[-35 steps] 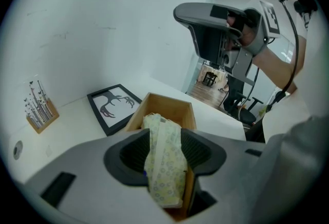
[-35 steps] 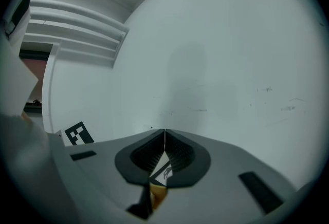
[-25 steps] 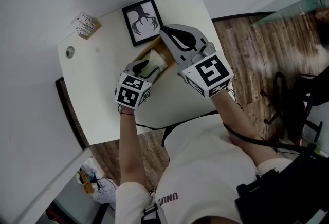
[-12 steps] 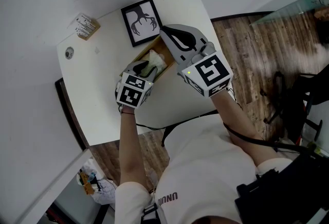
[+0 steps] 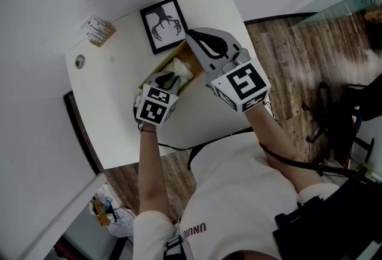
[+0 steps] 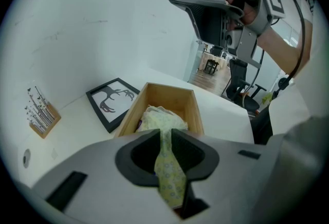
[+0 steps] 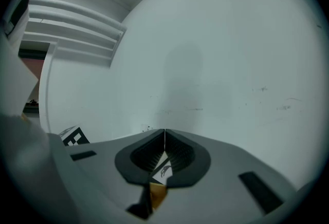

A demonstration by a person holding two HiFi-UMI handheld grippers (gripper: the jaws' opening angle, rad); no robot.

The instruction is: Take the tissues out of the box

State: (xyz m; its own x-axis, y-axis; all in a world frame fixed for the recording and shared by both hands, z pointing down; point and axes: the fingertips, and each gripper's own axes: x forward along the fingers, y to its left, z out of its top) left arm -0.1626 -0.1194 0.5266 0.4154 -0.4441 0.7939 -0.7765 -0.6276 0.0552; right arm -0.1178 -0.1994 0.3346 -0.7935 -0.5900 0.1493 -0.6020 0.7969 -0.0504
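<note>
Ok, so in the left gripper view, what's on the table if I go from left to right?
Little wooden stand → framed black-and-white picture → wooden box with the yellow tissue in it.

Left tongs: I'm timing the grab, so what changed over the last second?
The left tongs are closing onto the yellow-patterned tissue, pinching the strip that rises from the wooden box; a second ago they stood wide open. The gripper itself barely shifted. The right tongs, shut, the box and the framed picture stayed put.
</note>
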